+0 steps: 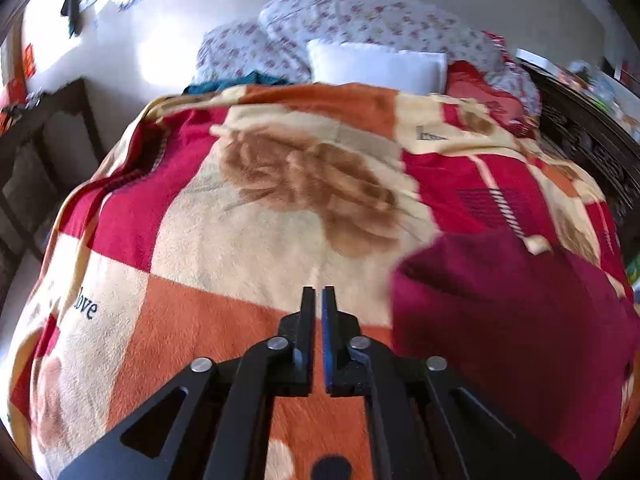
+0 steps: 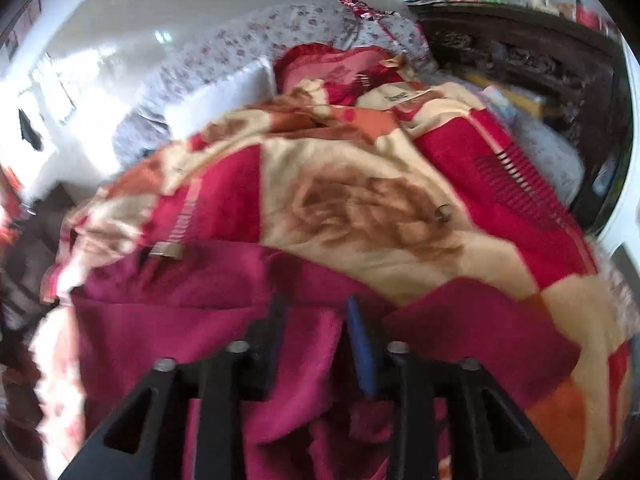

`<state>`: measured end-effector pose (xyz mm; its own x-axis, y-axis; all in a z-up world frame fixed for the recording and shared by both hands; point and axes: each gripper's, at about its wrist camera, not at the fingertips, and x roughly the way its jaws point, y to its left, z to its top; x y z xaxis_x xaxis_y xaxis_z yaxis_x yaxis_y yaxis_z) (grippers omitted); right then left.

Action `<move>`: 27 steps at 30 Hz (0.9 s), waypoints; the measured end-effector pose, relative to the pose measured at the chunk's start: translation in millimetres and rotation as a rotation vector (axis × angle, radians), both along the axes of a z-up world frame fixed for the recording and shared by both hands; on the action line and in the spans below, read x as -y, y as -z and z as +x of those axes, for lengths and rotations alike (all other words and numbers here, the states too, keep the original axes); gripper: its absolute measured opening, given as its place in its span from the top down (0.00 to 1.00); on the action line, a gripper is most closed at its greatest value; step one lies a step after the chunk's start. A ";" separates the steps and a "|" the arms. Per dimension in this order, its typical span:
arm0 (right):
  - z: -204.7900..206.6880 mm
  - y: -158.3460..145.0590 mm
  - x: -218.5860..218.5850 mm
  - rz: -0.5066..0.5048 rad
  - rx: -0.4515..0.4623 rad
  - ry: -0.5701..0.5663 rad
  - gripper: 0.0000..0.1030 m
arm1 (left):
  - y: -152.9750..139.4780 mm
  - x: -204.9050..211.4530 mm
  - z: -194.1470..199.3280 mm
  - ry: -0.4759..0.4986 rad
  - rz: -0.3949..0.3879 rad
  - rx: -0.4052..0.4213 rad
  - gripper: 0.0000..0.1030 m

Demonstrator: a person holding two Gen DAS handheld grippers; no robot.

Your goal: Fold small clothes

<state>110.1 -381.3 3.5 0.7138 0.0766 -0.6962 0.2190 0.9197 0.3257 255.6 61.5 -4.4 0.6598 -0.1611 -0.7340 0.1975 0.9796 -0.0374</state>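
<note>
In the left wrist view, open blanket (image 1: 248, 240) is seen from nine to twelve o'clock; the left gripper (image 1: 318, 294) is shown with jaws closed, empty. The maroon garment (image 1: 500, 312) is seen at three o'clock, its edge rumpled.

In the right wrist view, the right gripper (image 2: 316, 312) is held with jaws parted over the creased maroon garment (image 2: 224, 300), which is not pinched.

Your right wrist view is blurred by motion, so the maroon garment (image 2: 224, 320) shows no clear edges. In your left view, the picture's right edge cuts it off.
</note>
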 end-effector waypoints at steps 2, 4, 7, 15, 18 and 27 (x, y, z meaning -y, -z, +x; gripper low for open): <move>-4.3 1.7 -9.5 0.004 -0.019 -0.017 0.24 | -4.3 5.2 -14.4 0.026 -0.018 0.018 0.65; -1.6 8.7 -19.3 -0.027 -0.052 -0.029 0.24 | -4.9 14.3 -29.3 0.057 -0.045 0.030 0.52; 6.4 23.2 -27.8 -0.101 -0.094 -0.037 0.60 | 5.2 35.6 -39.6 0.094 -0.019 0.028 0.52; 1.3 48.5 -19.1 -0.205 -0.148 -0.021 0.94 | 51.4 41.7 -20.2 0.001 0.074 -0.024 0.49; -0.5 57.6 -8.3 -0.124 -0.160 -0.024 0.94 | 57.9 32.4 -16.1 -0.025 0.035 -0.031 0.39; -25.8 11.9 -41.6 -0.154 -0.052 -0.059 0.75 | 35.1 27.9 -48.5 -0.009 0.006 -0.024 0.39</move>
